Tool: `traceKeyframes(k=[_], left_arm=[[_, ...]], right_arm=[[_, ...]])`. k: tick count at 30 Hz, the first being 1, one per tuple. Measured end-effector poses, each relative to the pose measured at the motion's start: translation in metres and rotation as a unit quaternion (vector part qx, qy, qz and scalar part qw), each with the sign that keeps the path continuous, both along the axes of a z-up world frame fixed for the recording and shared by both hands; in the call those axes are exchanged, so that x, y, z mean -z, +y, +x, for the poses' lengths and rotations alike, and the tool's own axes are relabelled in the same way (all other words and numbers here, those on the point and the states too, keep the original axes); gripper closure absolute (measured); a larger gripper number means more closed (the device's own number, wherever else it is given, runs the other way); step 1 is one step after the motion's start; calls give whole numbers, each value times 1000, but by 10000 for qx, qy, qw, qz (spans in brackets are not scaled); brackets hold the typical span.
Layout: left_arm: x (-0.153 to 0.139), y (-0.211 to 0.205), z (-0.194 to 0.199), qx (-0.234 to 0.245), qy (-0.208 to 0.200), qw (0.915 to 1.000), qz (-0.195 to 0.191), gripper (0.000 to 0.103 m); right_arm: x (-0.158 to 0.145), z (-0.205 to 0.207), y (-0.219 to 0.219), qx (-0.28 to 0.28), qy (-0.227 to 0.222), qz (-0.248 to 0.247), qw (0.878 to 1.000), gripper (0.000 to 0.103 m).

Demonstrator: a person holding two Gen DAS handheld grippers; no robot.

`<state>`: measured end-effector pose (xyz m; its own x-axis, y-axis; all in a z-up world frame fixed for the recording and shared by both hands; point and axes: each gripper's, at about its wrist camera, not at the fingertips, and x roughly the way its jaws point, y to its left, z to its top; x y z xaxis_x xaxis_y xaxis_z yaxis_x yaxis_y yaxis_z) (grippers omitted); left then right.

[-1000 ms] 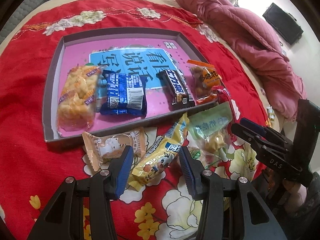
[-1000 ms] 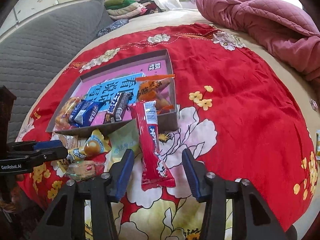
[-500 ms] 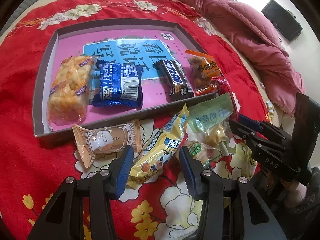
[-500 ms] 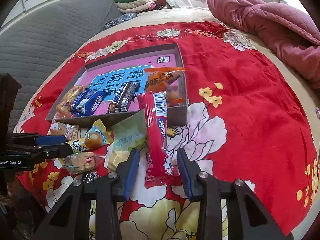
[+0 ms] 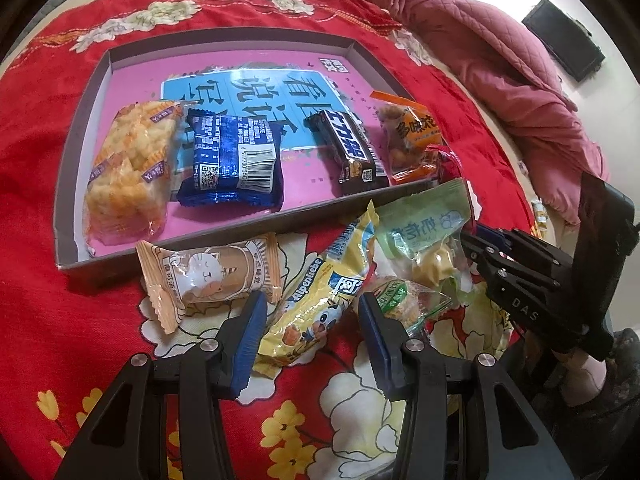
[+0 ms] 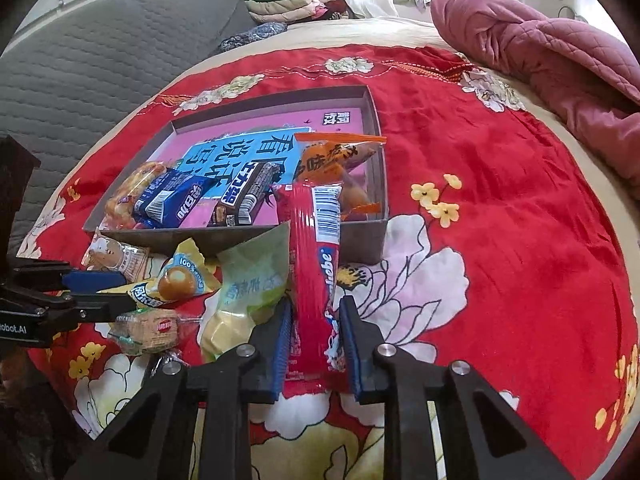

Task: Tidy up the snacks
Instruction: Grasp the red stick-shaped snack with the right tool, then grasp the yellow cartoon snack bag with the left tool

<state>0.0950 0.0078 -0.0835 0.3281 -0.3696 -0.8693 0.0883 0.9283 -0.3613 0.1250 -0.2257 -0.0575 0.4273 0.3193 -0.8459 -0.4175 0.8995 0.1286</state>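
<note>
Right wrist view shows the right gripper (image 6: 314,338) closing its blue-padded jaws on the long red plastic snack stick (image 6: 314,276), pads already against its sides; the stick lies just in front of the shallow grey cardboard tray with a pink floor (image 6: 378,148), its far end propped on the tray's front wall. Left gripper (image 5: 310,334) hangs spread over the yellow candy packet (image 5: 320,296) (not touching it), just before that tray's front wall on the red flowered bedspread (image 5: 48,320).

I'm in a home bedroom: a red floral bedspread (image 6: 500,168) under my claws, pink quilt (image 6: 552,52) beyond, folded clothes (image 6: 296,0) farther off
</note>
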Motion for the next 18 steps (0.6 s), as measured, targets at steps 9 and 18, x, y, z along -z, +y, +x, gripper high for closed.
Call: traceKeyframes(k=[9, 18], left_arm=[[-1, -8, 2, 223, -35, 9997, -40, 54], [7, -11, 11, 578, -52, 9982, -138, 54]], right_arm=[[8, 10, -3, 59, 118, 193, 9997, 81], [11, 13, -9, 164, 256, 376, 9988, 82]])
